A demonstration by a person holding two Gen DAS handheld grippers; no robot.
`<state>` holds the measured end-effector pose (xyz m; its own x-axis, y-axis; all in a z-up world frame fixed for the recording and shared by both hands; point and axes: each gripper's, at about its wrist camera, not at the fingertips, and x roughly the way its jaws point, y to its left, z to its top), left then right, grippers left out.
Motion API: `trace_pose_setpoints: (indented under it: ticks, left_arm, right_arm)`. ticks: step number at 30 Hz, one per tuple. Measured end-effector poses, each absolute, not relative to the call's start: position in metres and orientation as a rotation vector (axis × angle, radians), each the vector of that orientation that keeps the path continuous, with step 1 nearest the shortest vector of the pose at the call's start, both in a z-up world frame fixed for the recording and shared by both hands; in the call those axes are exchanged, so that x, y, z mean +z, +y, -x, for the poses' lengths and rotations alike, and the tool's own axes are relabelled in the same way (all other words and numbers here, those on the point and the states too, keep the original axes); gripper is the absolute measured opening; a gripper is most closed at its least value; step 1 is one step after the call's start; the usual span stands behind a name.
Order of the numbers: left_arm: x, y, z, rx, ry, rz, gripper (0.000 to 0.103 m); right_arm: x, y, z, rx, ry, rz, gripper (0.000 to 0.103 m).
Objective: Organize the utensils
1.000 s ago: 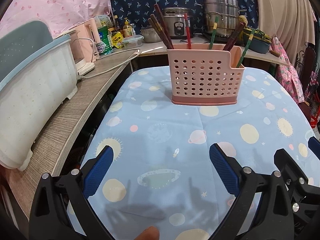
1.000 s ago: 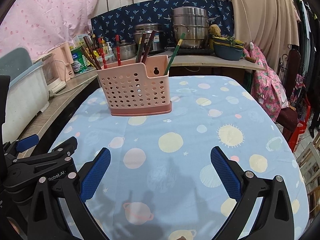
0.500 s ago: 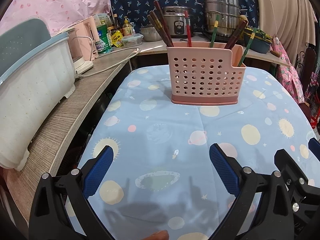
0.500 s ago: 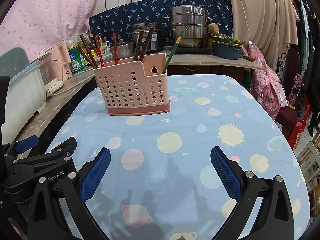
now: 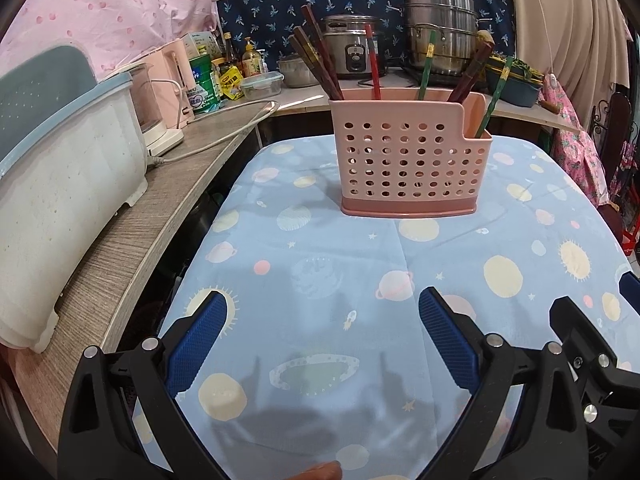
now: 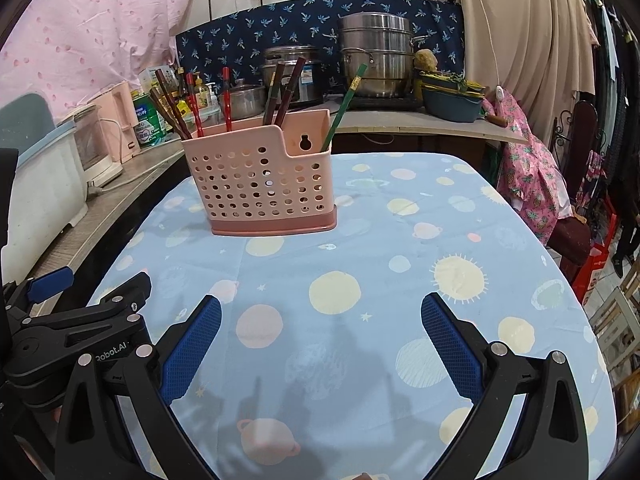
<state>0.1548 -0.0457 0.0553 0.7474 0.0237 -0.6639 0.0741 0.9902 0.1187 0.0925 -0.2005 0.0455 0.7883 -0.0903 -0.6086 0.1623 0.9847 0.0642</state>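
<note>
Pink perforated plastic utensil caddy [image 5: 412, 164] (chopsticks [image 5: 320, 64] upright inside) on blue planet-print tabletop [image 5: 320, 272]; left hand-held gripper [image 5: 322, 330] and right hand-held gripper [image 6: 320, 332] both spread, empty.

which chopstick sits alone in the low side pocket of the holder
The green chopstick leaning at the holder's right end; the dark and red ones stand in the taller main section.

Hand-held gripper [image 5: 322, 308]: blk frame; blue pads [image 5: 198, 340]; silver screws [image 5: 496, 341]
</note>
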Motion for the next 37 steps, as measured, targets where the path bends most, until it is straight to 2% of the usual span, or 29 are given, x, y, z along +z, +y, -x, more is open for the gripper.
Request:
trace_pose_setpoints:
  ticks: [37]
  left_arm:
    - [0.049, -0.051, -0.191, -0.002, 0.74, -0.113, 0.092]
  right_arm:
    - [0.043, -0.207, -0.131, -0.147, 0.654, -0.089, 0.097]
